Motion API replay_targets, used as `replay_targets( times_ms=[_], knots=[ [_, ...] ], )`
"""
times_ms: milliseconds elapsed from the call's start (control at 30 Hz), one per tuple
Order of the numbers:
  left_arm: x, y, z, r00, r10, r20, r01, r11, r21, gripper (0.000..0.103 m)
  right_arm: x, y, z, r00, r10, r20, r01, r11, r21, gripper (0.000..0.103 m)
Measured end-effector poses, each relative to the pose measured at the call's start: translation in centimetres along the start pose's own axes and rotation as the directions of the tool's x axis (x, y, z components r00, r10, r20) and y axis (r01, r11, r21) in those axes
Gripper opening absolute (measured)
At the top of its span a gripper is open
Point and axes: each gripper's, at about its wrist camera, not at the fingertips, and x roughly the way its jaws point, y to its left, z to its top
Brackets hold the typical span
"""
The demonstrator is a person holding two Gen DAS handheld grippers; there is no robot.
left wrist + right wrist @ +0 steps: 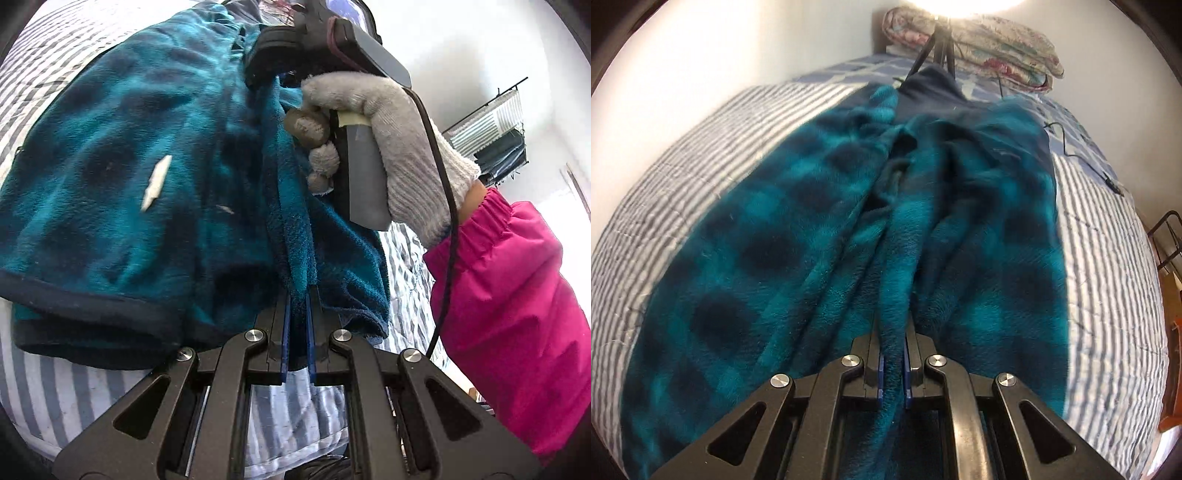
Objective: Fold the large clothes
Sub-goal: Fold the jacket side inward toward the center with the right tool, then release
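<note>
A large teal and navy plaid fleece garment [798, 251] lies spread over the striped bed [676, 162]. My right gripper [892, 362] is shut on a bunched fold of this fleece, which runs away from the jaws up the middle of the right wrist view. In the left wrist view the same garment [122, 166], with a dark navy hem, hangs lifted above the bed. My left gripper [298, 332] is shut on a thin edge of it. Just beyond, the other gripper's handle [364, 170] is held by a gloved hand [399, 147].
A pink sleeve [517, 295] fills the right of the left wrist view. A tripod [936, 48] and a folded floral quilt [997, 51] stand at the head of the bed. A thin cable [1082, 155] lies on the bed's right side. A wire rack [495, 136] hangs on the wall.
</note>
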Motion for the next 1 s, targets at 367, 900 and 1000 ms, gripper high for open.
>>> replay_targets(
  times_ms=[367, 900, 1000],
  knots=[
    [-0.9, 0.4, -0.8, 1.0, 0.014, -0.005, -0.013, 1.0, 0.024, 0.005, -4.1, -4.1, -1.0, 0.958, 0.27, 0.099, -0.283, 0.947, 0.151, 0.019],
    [-3.0, 1.7, -2.1, 0.998, 0.066, 0.002, -0.066, 0.996, 0.058, 0.004, -12.6, -5.2, -14.7, 0.94, 0.337, 0.055, -0.341, 0.927, 0.158, 0.019],
    [-4.1, 1.7, -1.9, 0.998, 0.071, -0.001, -0.07, 0.995, 0.068, 0.004, -12.9, -3.2, -16.3, 0.929, 0.369, 0.044, -0.371, 0.919, 0.131, 0.023]
  ],
)
